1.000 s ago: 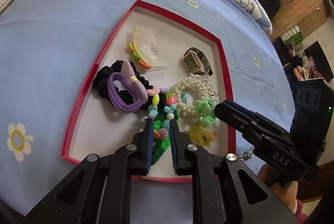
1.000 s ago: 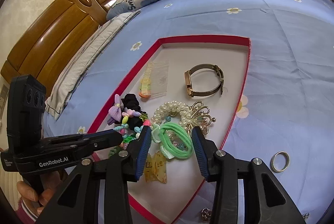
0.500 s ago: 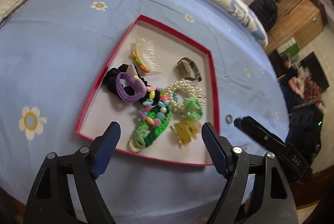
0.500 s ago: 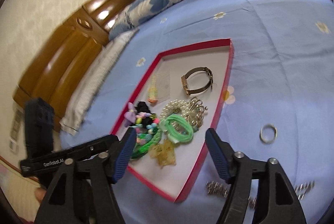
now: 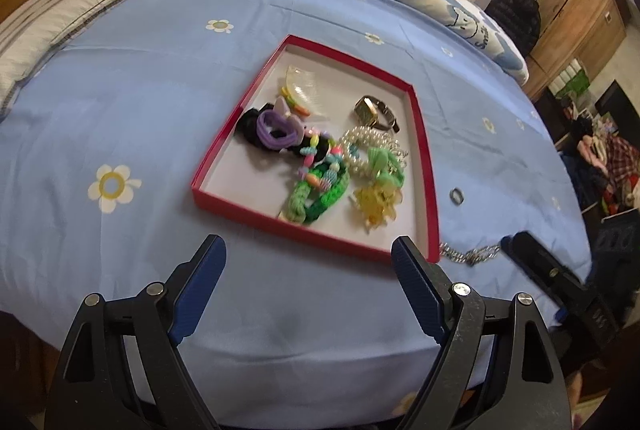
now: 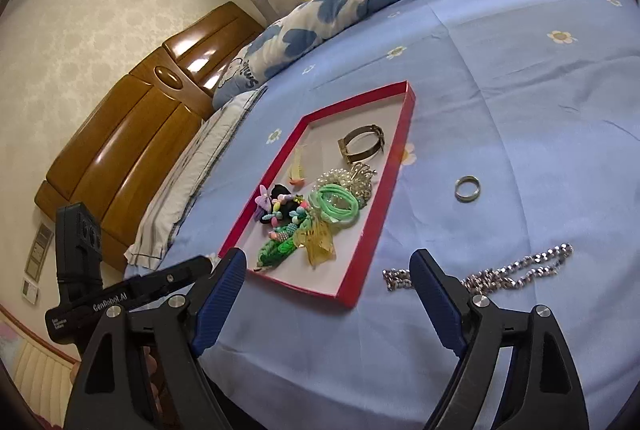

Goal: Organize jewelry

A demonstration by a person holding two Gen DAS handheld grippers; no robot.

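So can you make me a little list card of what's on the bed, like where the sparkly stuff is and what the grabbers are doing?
Tray: red-edged tray on the blue bedsheet
In tray: watch, pearl bracelet, green hair tie, green braided band, yellow claw clip, comb
Outside tray: ring, silver chain
Left gripper: open, holding nothing
Right gripper: open, holding nothing

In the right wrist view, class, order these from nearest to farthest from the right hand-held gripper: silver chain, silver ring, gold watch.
1. Silver chain, on the sheet just ahead.
2. Silver ring, farther out, right of the red tray.
3. Gold watch, at the tray's far end.
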